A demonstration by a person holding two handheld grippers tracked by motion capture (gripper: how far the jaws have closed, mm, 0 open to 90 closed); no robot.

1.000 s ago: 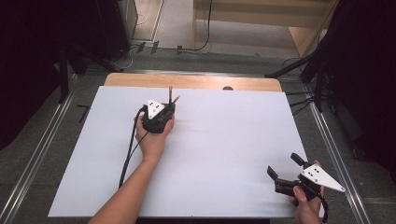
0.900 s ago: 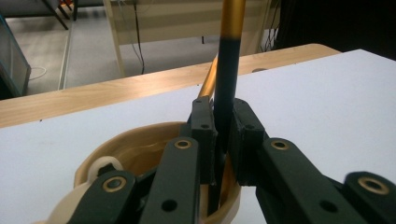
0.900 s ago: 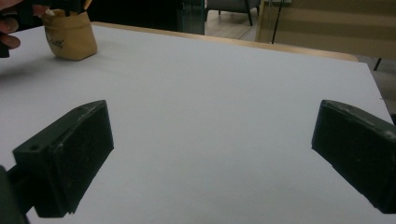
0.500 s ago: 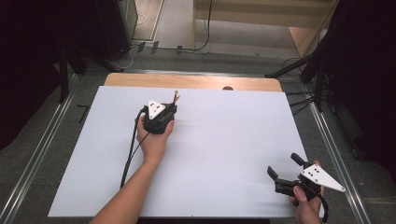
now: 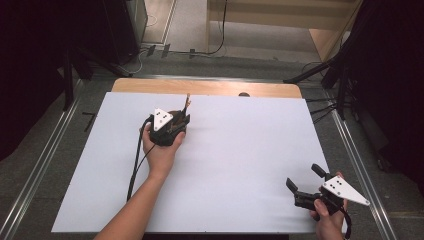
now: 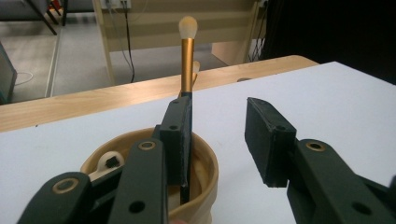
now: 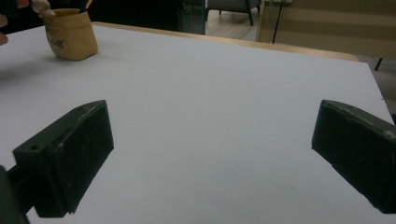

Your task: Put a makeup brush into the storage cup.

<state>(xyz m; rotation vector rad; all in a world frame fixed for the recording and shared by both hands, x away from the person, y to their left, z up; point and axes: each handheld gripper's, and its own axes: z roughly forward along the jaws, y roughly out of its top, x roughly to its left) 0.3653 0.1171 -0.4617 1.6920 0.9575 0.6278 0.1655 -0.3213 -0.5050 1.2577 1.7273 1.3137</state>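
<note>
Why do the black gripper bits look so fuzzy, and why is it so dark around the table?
In the right gripper view the jaws sit too near the lens, so they blur; the tan cup looks sharper. In the left gripper view the gold brush is fairly crisp. In the high view the white table is brightly lit, the room's sides dark.

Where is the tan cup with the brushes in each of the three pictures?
High view: the cup sits left of centre, partly hidden under the left hand-held gripper.
Left gripper view: bottom centre, beneath the jaws.
Right gripper view: top left corner.
Shared landmark: the table's wooden far edge.
</note>
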